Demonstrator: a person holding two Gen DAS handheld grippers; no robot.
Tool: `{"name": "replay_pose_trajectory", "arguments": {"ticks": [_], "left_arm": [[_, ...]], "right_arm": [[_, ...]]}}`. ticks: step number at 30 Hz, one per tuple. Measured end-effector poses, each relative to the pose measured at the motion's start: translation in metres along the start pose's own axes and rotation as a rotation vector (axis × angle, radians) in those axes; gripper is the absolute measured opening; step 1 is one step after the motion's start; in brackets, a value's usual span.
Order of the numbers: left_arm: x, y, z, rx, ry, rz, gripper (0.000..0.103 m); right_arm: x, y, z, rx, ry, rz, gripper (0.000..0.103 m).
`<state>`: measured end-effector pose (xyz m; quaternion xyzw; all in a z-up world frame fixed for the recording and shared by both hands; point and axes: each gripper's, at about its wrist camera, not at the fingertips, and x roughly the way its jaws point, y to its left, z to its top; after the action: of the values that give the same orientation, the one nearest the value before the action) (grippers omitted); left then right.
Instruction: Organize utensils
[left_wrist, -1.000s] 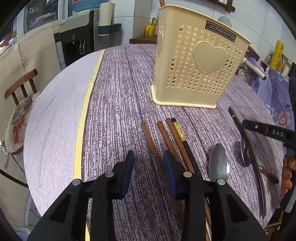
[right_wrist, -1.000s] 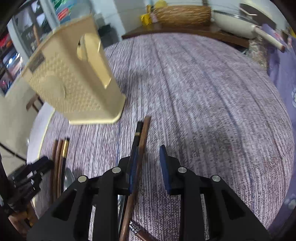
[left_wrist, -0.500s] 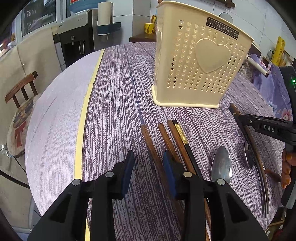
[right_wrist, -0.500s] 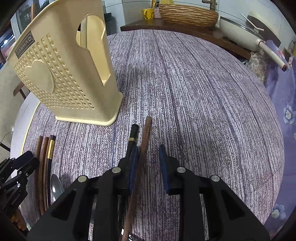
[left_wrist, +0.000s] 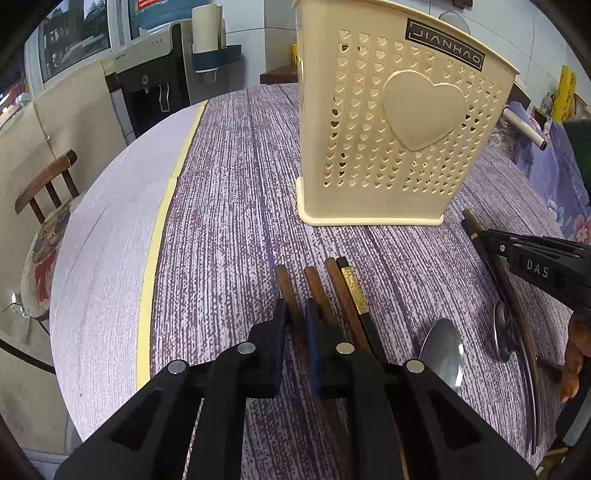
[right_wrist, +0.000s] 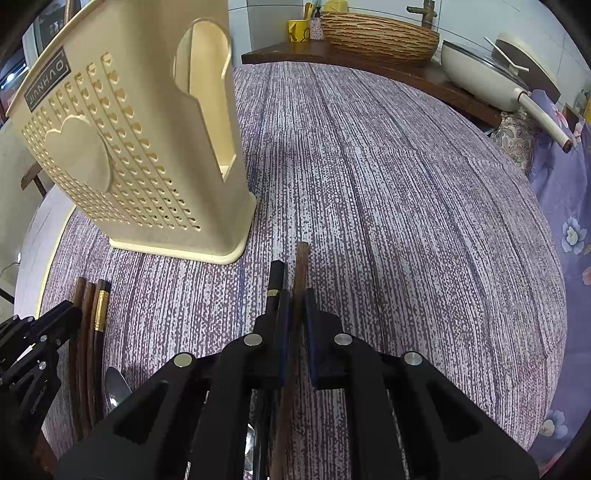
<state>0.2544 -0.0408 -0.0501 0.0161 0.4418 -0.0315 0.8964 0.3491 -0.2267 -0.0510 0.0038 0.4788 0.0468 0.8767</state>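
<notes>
Straddling a brown chopstick low in the frame's centre, the left gripper has its blue pads drawn in narrow on either side of the stick; whether they actually pinch it cannot be told. Three more chopsticks lie just right of it, side by side, one black with a gold band. Right of those a spoon rests bowl-up on the purple tablecloth.

In the right wrist view, the right gripper sits at bottom centre with a brown chopstick between its pads, gap narrow, contact unclear. A black chopstick lies just outside the left pad, touching or nearly so.

Cream utensil holder, perforated with hearts, stands upright in the upper centre of the left view, upper left of the right view, apart from every utensil.
</notes>
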Motion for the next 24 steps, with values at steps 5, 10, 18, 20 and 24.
{"name": "replay_pose_trajectory", "arguments": {"ticks": [5, 10, 18, 20, 24], "left_arm": [[0.002, -0.001, 0.002, -0.007, -0.004, -0.001, 0.01], [0.002, -0.002, 0.003, -0.02, -0.004, -0.008, 0.01], [-0.001, 0.006, 0.009, -0.062, -0.018, -0.038, 0.009], [-0.006, 0.009, 0.012, -0.075, -0.032, -0.052, 0.009], [-0.021, 0.012, 0.018, -0.085, -0.072, -0.077, 0.008]], "right_arm": [[0.001, -0.01, 0.002, 0.043, -0.008, 0.052, 0.007], [-0.006, -0.012, 0.004, 0.051, -0.037, 0.069, 0.007], [-0.023, -0.02, 0.003, 0.077, -0.087, 0.122, 0.007], [-0.029, -0.022, 0.003, 0.081, -0.102, 0.133, 0.007], [-0.049, -0.03, 0.005, 0.102, -0.149, 0.188, 0.007]]}}
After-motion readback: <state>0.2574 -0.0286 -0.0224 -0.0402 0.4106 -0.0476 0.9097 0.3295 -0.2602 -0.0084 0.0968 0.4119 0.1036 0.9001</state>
